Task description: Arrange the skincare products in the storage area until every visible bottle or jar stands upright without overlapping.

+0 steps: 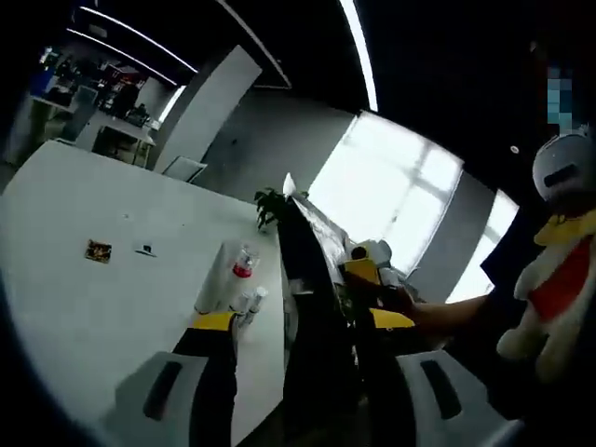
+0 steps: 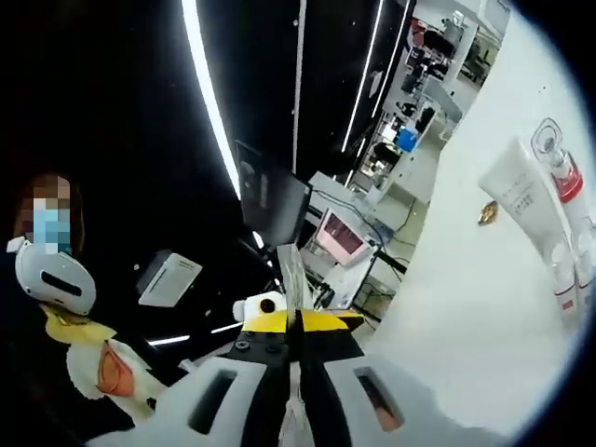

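Hand-held gripper (image 2: 293, 321) shut on thin sheet (image 2: 291, 275), lifted clear of desk (image 2: 466, 307).
Upper-right tube (image 2: 526, 200) and bottles are judged unsorted; approach is needed next.

1. A white table (image 1: 84, 307) carries everything.
2. Near one edge lie a white tube (image 1: 212, 279), a clear bottle with a red band (image 1: 244, 263) and small white bottles (image 1: 250, 303), close together.
3. Well apart, toward the table's middle, lie a small dark card (image 1: 98, 250) and a smaller dark item (image 1: 144, 249).
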